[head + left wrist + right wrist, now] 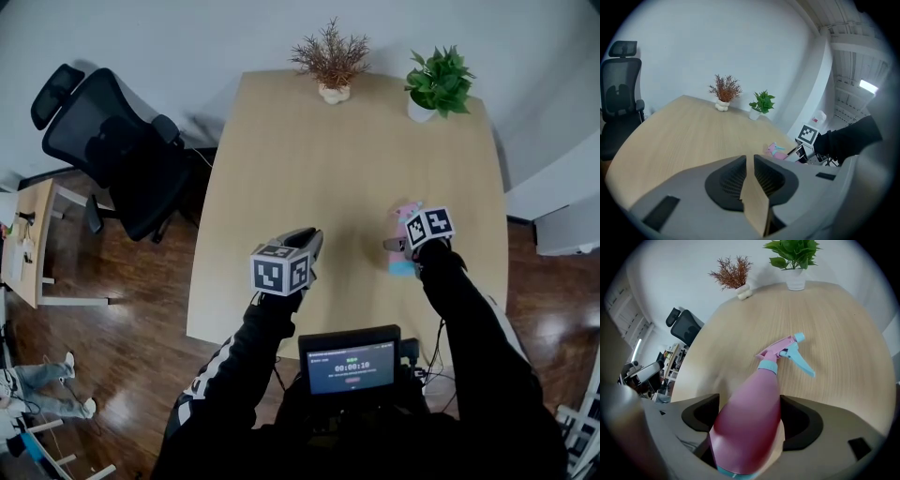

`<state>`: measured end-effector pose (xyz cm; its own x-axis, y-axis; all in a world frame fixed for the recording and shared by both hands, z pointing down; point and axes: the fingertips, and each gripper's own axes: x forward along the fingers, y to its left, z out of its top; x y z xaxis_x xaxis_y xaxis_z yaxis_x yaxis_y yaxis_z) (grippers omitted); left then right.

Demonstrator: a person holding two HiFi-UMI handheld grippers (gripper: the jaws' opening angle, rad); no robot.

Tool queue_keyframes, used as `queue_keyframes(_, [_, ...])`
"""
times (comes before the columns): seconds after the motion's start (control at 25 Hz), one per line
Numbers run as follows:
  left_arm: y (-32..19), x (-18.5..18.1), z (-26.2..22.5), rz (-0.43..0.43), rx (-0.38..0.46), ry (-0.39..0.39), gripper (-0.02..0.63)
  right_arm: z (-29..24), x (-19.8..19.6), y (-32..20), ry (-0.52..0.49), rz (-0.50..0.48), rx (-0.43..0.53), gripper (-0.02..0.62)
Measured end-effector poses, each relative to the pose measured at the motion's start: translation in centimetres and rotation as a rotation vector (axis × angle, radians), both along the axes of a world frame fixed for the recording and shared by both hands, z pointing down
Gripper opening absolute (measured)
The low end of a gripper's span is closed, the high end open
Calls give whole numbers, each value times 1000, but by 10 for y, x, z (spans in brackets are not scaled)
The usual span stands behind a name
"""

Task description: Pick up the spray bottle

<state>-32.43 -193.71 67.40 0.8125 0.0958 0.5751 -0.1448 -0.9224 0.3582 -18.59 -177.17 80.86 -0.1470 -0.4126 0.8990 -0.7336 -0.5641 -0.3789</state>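
Grey right gripper (750, 399): jaws spread wide, with the body of the pink spray bottle (750, 427) lying between them. A gap shows at the left pad; the right pad is close to the bottle's side, and no squeeze is visible. The bottle lies on its side on the light wood table (843, 333), its pale blue trigger head (799, 357) pointing away from the gripper toward the far edge. In the head view it sits on the right part of the table, nearer the person. Left gripper (750, 161): jaws all but together, only a thin slit between them and nothing in it, above the table to the left of the bottle. At the far edge stand a dried twig plant (330, 58) and a green potted plant (439, 82). A black office chair (112, 150) stands off the table's left side.
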Motion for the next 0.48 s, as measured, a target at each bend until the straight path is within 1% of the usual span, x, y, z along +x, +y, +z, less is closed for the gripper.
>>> queue_keyframes(0.16, [6,-1,-7,-4,-2,27,60,0,-3,0,36,-36,6,388])
queue_keyframes(0.28, [12,-2,-19,5,-4,55,60,-8,-2,5,30,-28,61,383])
queue_keyframes(0.36, [13,-6,-28,0,-4,75,60,-21,-4,5,19,-5,135,382])
queue_keyframes(0.48, [14,-15,-47,-16,-1,116,60,-65,-10,-2,26,17,306,382])
